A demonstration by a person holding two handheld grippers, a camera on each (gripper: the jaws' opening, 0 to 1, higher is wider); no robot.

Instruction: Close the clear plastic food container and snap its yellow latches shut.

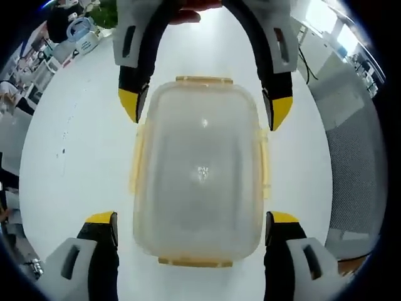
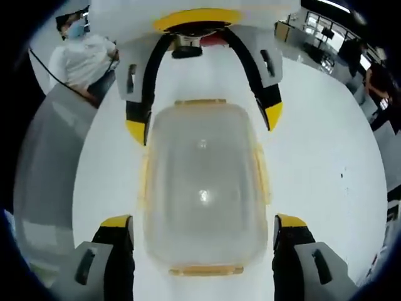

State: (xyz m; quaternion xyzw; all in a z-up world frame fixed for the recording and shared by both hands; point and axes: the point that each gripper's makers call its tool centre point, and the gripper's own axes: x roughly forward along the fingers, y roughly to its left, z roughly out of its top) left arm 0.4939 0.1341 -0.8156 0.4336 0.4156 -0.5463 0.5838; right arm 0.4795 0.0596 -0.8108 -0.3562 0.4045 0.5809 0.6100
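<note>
A clear plastic food container (image 1: 200, 169) (image 2: 203, 194) lies flat on the white table (image 1: 75, 157) with its lid resting on top. Yellow latches run along its sides, one on the far short end (image 1: 203, 80) and one on the near end (image 1: 195, 262). I cannot tell whether they are snapped down. My left gripper (image 1: 193, 219) (image 2: 205, 124) is open, its yellow-tipped jaws straddling one short end without touching it. Facing it from the other end, my right gripper (image 2: 202, 222) (image 1: 205, 106) is open too, with a jaw on each side of the container.
Beyond the table's far left edge stand a blue-and-white item (image 1: 81, 31) and a green plant (image 1: 105, 12). A grey mesh surface (image 1: 354, 157) lies off the right edge. A person in a white top (image 2: 81, 56) stands behind the table.
</note>
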